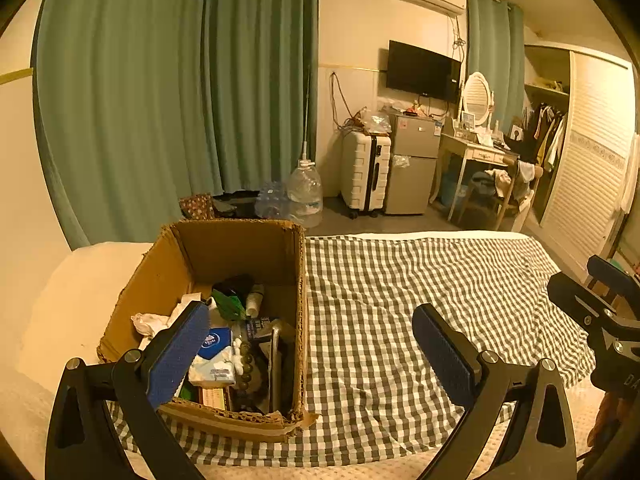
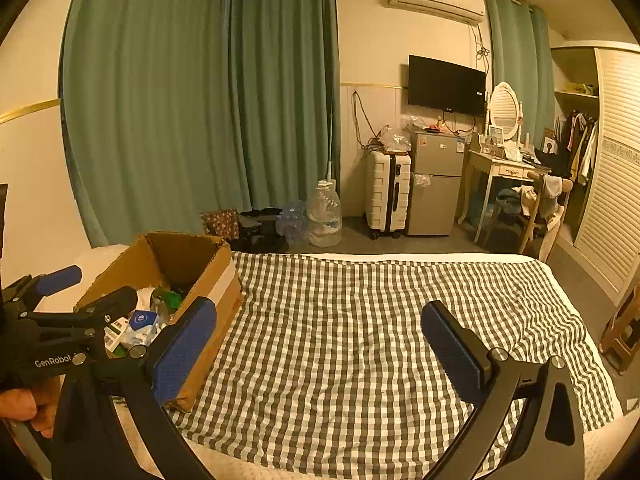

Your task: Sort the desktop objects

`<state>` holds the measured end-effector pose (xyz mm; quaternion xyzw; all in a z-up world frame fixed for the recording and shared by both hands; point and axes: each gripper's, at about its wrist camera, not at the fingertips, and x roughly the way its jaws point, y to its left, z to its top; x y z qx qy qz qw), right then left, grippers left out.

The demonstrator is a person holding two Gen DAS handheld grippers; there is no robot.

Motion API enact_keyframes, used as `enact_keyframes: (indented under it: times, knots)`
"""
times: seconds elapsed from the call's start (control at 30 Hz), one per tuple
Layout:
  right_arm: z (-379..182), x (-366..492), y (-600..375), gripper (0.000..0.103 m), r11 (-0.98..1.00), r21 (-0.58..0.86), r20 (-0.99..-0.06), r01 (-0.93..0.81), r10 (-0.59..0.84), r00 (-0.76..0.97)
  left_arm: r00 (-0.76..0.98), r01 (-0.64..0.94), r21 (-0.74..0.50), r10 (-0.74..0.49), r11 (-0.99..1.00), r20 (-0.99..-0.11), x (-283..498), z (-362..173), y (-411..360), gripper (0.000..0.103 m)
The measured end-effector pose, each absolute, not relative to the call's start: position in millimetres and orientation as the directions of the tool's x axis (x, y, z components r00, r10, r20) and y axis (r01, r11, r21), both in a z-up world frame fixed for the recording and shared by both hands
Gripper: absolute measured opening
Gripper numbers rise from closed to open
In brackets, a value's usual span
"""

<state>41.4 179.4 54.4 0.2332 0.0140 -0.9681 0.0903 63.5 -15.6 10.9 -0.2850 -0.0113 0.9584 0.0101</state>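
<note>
An open cardboard box [image 1: 240,252] stands on the left part of a grey-and-white checked cloth [image 1: 400,300]. Inside lie a blue-and-white tissue pack [image 1: 214,356], a string of beads [image 1: 244,360], a green packet [image 1: 228,304], a small white bottle [image 1: 255,300] and crumpled white paper [image 1: 150,322]. My left gripper [image 1: 312,354] is open and holds nothing, its left finger over the box's near corner. My right gripper [image 2: 318,348] hangs open and empty over the cloth, just right of the box [image 2: 230,300]. Each gripper shows in the other's view, the left gripper [image 2: 88,292] and the right gripper [image 1: 590,284].
The cloth [image 2: 360,320] covers a bed. Beyond its far edge are a water jug [image 2: 325,216], a white suitcase [image 2: 388,196], a small fridge [image 2: 436,184] and a dressing table with a chair [image 2: 508,172]. A hand [image 2: 24,408] grips the left tool. A wooden stool [image 2: 624,332] stands at the right.
</note>
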Motion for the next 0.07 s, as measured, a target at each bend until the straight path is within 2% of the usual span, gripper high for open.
enact_keyframes:
  times: [0.07]
  knots:
    - [55.6,41.6,180.1,0.102,-0.983,0.016,-0.452,0.182,-0.169,-0.876,-0.833,-0.017,-0.046,0.039,-0.999,-0.552,64.0,10.9,-16.7,0.103]
